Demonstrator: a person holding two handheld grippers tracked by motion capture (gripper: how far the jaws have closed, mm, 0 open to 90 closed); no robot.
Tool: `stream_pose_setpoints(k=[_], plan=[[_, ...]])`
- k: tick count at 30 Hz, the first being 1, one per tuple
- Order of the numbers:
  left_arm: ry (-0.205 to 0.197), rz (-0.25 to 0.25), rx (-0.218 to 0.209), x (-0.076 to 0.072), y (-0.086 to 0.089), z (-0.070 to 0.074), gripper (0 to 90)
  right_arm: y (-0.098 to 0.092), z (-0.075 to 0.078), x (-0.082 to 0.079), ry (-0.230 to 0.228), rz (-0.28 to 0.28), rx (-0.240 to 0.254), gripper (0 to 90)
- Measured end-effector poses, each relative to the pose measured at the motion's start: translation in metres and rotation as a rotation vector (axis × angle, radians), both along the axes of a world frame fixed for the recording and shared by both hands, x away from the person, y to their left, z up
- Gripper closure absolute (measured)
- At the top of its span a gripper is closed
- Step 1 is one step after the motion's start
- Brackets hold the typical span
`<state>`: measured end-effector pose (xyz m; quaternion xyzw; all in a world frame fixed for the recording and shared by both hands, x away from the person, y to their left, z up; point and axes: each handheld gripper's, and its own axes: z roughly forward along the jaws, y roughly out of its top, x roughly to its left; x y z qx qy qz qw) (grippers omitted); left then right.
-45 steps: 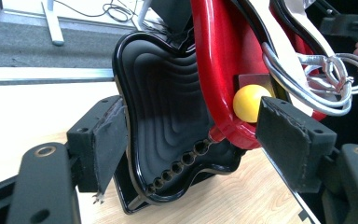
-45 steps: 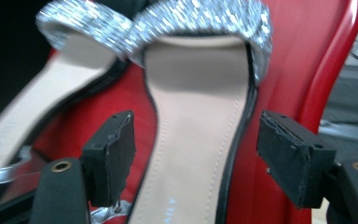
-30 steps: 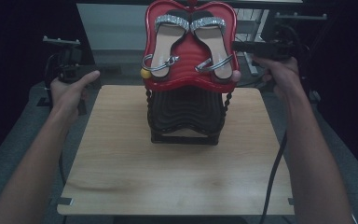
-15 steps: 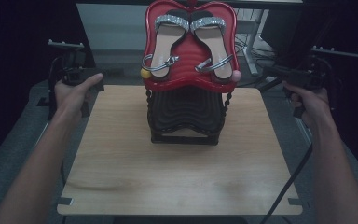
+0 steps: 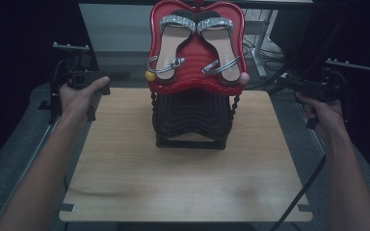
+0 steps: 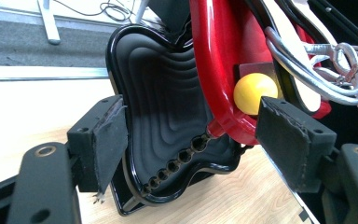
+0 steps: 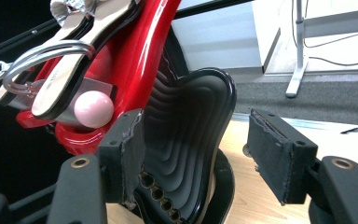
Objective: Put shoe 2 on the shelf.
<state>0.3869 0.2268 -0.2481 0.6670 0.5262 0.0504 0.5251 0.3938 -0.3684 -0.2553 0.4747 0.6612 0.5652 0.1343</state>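
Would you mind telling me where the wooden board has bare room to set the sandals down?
The wooden board is bare along its whole near edge and in strips either side of the black tray. The back middle is crowded: the black tray stands there with the red tray and sandals above it.

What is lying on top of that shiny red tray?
A pair of sandals lies on the red tray, with a yellow ball and a pink ball at its lower corners. The tray surface beneath them is hidden.
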Motion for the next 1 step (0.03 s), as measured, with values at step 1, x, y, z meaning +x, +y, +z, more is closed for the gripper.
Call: stream_pose_setpoints(k=[1], plan=[[-0.005, 0.0, -0.005, -0.0008, 0.0005, -0.0009, 24.9, 0.0007, -0.0007, -0.0009, -0.011, 0.001, -0.003, 35.7]])
